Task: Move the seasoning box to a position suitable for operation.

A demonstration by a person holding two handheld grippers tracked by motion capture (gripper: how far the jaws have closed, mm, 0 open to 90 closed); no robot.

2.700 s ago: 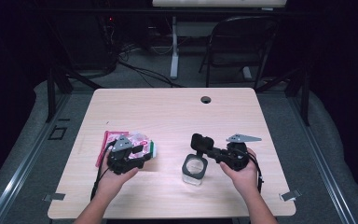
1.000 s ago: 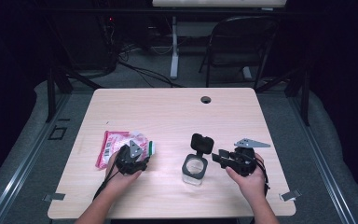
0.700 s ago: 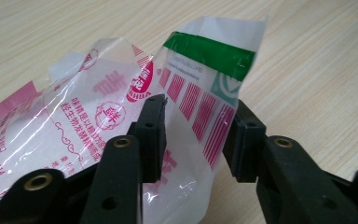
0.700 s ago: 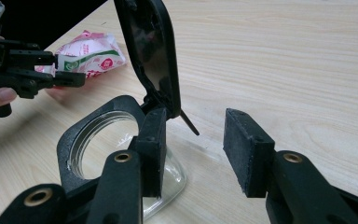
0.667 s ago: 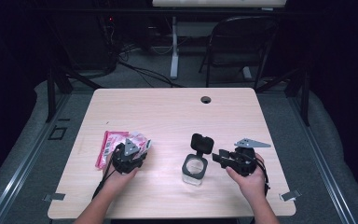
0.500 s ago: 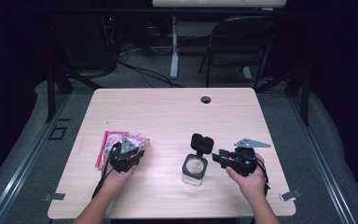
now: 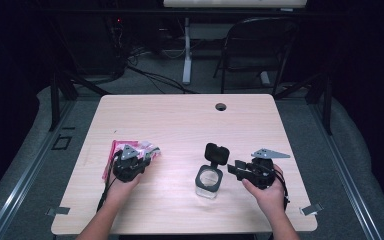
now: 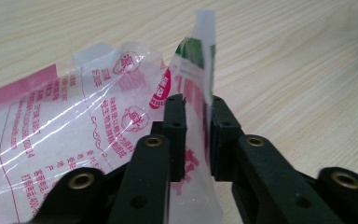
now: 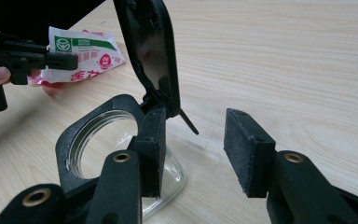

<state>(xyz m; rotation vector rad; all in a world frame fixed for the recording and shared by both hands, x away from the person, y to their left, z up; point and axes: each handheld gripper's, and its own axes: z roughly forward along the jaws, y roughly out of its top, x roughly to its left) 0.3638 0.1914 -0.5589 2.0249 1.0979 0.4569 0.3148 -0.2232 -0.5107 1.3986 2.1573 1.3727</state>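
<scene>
Two grippers are at work on the wooden table [image 7: 180,120] in the high view; your left gripper [image 7: 136,159] sits at the left of the tabletop with its tips on a pink-and-clear plastic packet [image 7: 116,154] that lies flat beneath and behind it; your right gripper [image 7: 235,169] is at the right, level with the table, its tips just beside a clear jar [image 7: 208,181] with a black collar; the jar's black lid [image 7: 216,153] stands flipped up on its hinge at the far side; the jar stands upright between your two hands, nearer the right one, and well apart from the packet.

Seen from the left gripper view, your left gripper [image 8: 195,126] has just been closing and now stands nearly together, pinching a raised fold of the packet [image 8: 74,126] between its pads; the packet's clear sealed edge sticks up past the tips, while the rest of the printed film spreads out to the left on the wood.

Looking along the right gripper view, your right gripper [image 9: 200,149] stands partly open with nothing clamped; one pad lies against the jar [image 9: 98,140] at the hinge side of its black collar, the other pad hangs clear over bare table; the lid [image 9: 149,46] rises upright just beyond the near pad; farther off, your other gripper [image 9: 37,58] grips the packet [image 9: 86,53].
</scene>
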